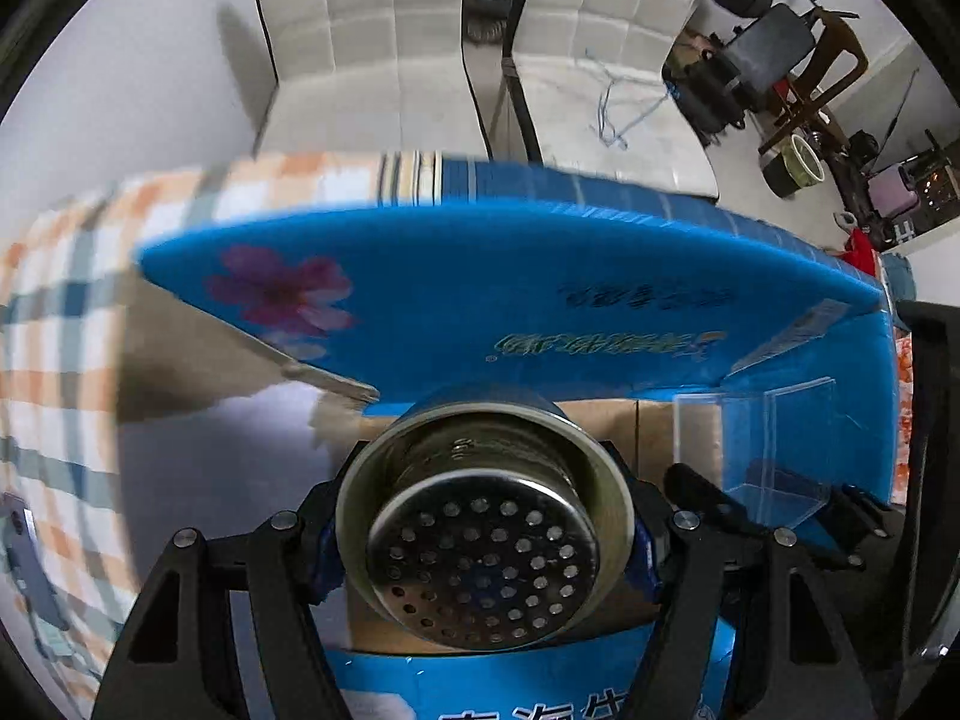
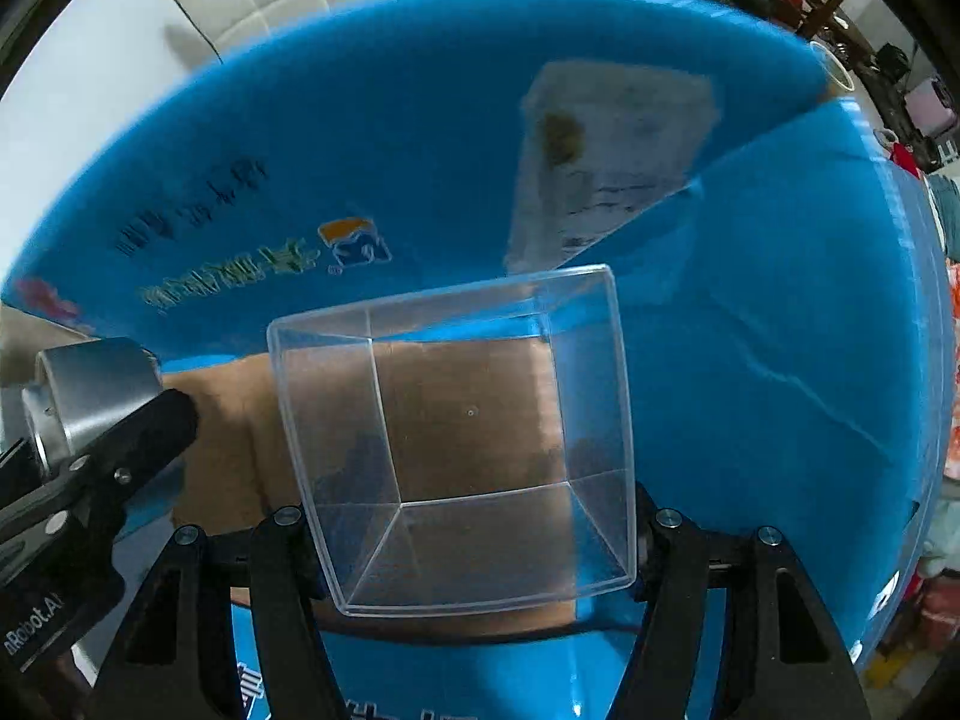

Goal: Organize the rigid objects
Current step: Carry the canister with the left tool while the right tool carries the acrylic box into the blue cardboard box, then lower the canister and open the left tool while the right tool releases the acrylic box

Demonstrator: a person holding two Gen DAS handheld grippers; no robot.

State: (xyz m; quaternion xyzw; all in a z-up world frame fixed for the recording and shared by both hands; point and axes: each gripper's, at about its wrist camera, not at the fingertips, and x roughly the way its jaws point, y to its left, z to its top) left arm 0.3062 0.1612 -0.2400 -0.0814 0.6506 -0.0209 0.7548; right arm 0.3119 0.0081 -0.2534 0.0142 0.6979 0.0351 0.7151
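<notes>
My left gripper is shut on a round metal canister with a perforated lid, held over the open blue cardboard box. My right gripper is shut on a clear square plastic container, also held over the box's brown floor. The clear container shows at the right of the left wrist view. The canister and the left gripper's finger show at the left of the right wrist view.
The box's blue flaps stand up around both grippers. A checked cloth covers the table to the left. White padded chairs stand behind, and cluttered furniture fills the far right.
</notes>
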